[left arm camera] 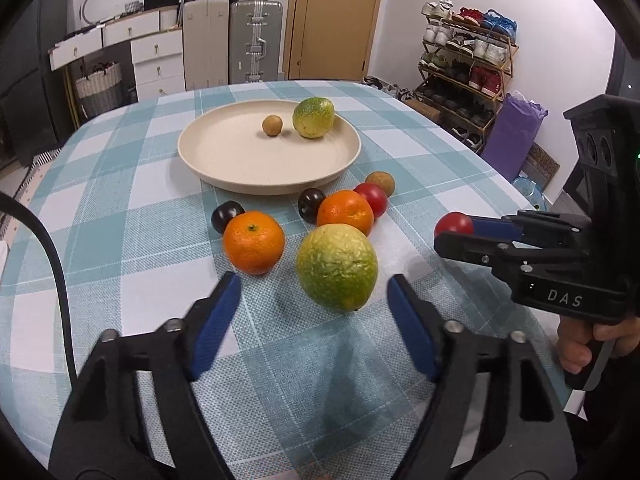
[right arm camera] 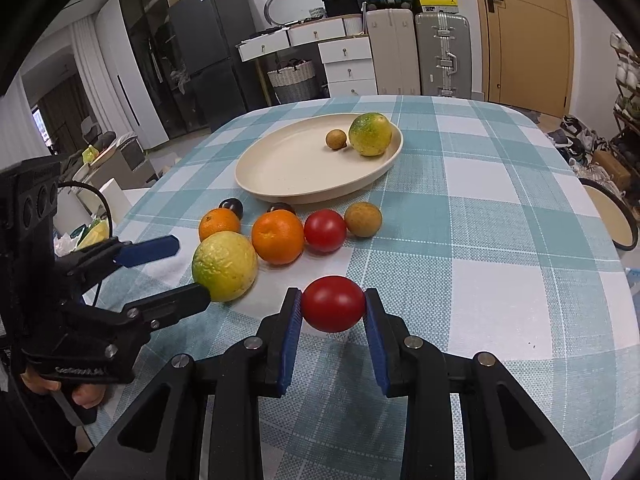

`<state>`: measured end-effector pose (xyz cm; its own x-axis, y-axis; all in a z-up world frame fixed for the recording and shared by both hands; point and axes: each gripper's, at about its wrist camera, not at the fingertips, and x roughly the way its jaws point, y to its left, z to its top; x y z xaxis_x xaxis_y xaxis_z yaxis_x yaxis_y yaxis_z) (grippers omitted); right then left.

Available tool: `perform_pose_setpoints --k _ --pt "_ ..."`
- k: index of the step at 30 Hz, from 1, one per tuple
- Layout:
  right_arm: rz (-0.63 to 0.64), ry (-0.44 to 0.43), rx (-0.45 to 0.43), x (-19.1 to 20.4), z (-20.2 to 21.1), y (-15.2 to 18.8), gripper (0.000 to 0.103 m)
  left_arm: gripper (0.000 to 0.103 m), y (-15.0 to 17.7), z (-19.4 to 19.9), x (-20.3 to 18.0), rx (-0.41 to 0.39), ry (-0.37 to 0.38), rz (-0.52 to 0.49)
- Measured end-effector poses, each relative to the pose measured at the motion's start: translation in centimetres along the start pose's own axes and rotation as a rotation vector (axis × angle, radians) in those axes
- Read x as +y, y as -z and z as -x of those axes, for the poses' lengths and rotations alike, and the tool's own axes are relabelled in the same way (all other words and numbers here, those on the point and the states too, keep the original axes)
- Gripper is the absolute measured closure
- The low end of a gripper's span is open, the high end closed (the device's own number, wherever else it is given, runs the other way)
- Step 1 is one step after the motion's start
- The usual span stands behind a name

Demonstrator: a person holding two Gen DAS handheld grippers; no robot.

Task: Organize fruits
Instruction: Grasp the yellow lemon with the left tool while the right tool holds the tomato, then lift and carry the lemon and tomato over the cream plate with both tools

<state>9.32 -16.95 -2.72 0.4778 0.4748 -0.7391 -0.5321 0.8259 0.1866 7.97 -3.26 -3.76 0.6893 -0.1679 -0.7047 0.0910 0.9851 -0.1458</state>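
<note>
My right gripper pinches a red tomato between its jaws, clear above the checked bench. My left gripper has spread jaws flanking a green-yellow citrus, pads not pressing. Beyond lie two oranges, then the cream plate holding another citrus.

Even indoor light, soft shadows, fisheye-warped edges

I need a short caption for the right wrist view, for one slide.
Right tool grips a red tomato above the checked tablecloth; more fruit lies before the cream plate.
</note>
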Motion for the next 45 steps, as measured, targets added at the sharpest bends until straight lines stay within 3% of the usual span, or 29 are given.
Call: perform_pose_setpoints --k 7,13,16,45 --pt "-0.005 -0.002 -0.004 -0.2 0.2 0.0 0.071 0.049 -0.4 -0.8 -0.4 0.026 0.039 0.005" --pt "-0.012 -0.007 -0.004 -0.4 0.2 0.0 0.071 0.050 -1.1 -1.9 -0.9 0.041 0.034 0.012" --pt "-0.013 -0.009 -0.006 -0.4 0.3 -0.1 0.071 0.057 -1.3 -2.8 -1.0 0.061 0.021 0.010" --pt "0.005 -0.004 -0.022 0.0 0.3 -0.2 0.071 0.058 -0.6 0.3 0.2 -0.030 0.017 0.011"
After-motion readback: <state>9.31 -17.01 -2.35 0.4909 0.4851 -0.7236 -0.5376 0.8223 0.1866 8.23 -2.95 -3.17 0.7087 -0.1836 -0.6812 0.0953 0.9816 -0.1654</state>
